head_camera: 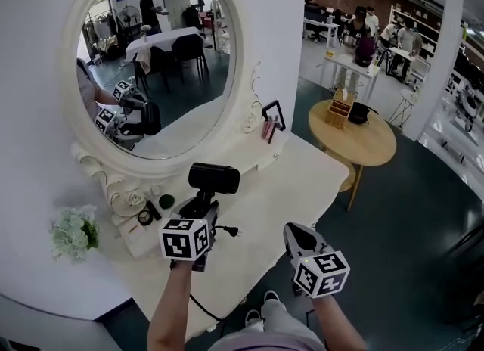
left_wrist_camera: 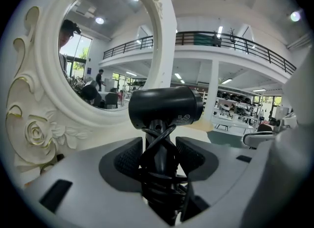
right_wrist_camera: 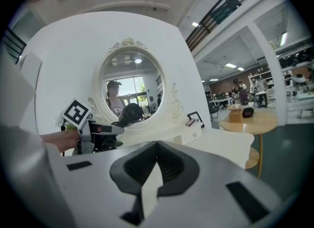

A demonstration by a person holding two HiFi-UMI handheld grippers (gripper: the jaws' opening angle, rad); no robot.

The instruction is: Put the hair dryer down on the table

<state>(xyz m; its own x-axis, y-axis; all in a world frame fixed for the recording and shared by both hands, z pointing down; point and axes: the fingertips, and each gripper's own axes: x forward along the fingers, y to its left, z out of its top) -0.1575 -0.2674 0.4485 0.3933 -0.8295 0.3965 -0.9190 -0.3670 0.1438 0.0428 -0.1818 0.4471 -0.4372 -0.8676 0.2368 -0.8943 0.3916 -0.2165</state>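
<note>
At far left, pale flowers (head_camera: 73, 232) sit at the foot of the oval mirror (head_camera: 155, 62), out of the way of the work. Next comes our left gripper (head_camera: 201, 207), its jaws set wide and pressed on the handle of the black hair dryer (head_camera: 214, 178). We carry the hair dryer upright, barrel on top, above the white table (head_camera: 291, 183) and not yet resting on it. The left gripper view suggests why the grip sits low. The cord (left_wrist_camera: 158, 136) is wound round the handle, and the pads clamp beside those loops, so most of it stays bundled. We judge that holding by the handle also leaves the barrel free to be laid down first. To the right, our right gripper (head_camera: 296, 233) hovers over the table's near edge. Its jaws are closed tip to tip with nothing in them, apparently kept clear of the placing. Beyond it stands a round wooden table (head_camera: 370, 141), well apart from the job.
</note>
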